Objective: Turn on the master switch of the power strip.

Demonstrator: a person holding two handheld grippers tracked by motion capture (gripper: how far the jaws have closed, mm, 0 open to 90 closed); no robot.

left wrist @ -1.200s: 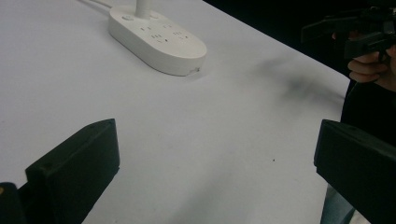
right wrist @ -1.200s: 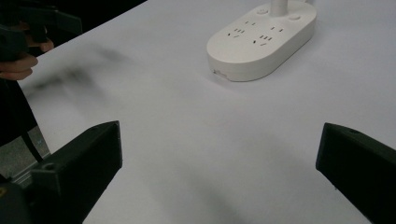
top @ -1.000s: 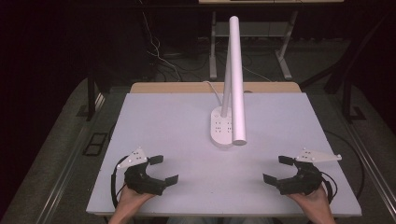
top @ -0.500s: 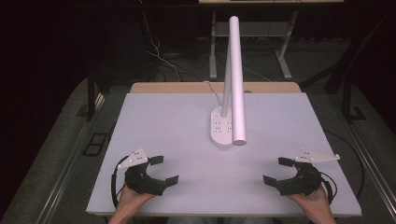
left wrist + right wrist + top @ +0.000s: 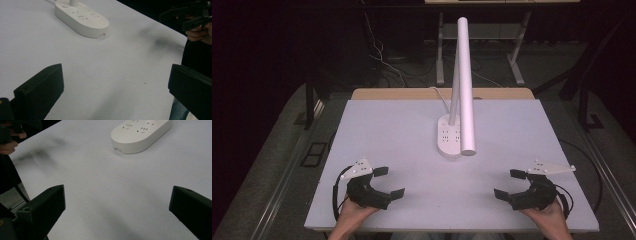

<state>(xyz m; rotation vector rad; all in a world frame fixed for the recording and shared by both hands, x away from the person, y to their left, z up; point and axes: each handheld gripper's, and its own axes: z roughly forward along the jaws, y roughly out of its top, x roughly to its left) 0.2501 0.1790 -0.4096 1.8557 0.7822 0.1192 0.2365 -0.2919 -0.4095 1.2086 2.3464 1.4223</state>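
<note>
Nothing much has moved since the earlier frames: both your claws sit at the same near-edge spots, with maybe a slight shift of the grey plate on the right one.

White power strip (image 5: 449, 138) lies flat on the bench (image 5: 392, 130), around the middle and a bit toward the far side. Oval body, sockets on top, white cord running off the far end. A white tube-shaped lamp (image 5: 463, 80) rises from the strip; a thin post goes up from the base and the thick tube slopes down toward you, its lower end hanging just past the strip's near right edge.

In the left claw view the power strip (image 5: 82, 18) is at upper left, well apart from the jaws. In the right claw view the power strip (image 5: 141, 133) is at the top, also well apart.

Your left claw (image 5: 389, 182) is at the near left of the bench, jaws spread wide, nothing between them, pointing inward toward the middle. Your left hand (image 5: 354, 212) grips it from below. Your right claw (image 5: 508, 184) is at the near right, jaws wide apart too, holding nothing, pointing inward. Your right hand (image 5: 544, 212) holds it. Both claws are well apart from each other and from the strip.

Dark floor (image 5: 272, 165) and cables around the bench.
</note>
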